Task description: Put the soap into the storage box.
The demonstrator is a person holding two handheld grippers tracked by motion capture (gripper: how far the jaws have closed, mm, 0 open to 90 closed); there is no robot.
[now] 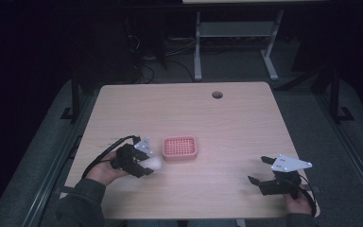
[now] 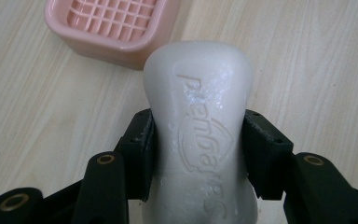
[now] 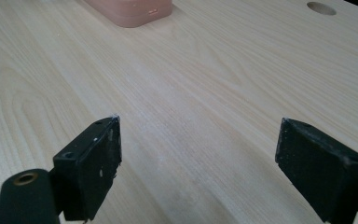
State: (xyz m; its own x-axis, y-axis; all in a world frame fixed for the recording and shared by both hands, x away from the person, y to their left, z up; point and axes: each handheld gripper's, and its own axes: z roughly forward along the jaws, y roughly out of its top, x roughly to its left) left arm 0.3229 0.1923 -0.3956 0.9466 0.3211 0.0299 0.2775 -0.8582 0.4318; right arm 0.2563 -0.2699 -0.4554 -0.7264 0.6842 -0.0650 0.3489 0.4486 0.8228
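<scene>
The soap (image 2: 199,135) – clamped at its waist in the left gripper (image 2: 198,154), dish (image 2: 114,28) at 11 o'clock – looks wet, hard, likely slippery; the right gripper (image 3: 198,154) gapes empty.

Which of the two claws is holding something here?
The left claw: its pads press both sides of a white soap bar beside the pink soap dish. The right claw stands wide open over bare table.

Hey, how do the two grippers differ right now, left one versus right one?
The left gripper is clamped shut on a white soap bar; the right gripper stands wide open with nothing between its pads. The left gripper sits beside the pink soap dish; the right gripper is off by the table's near right corner. Both have black jaws.
</scene>
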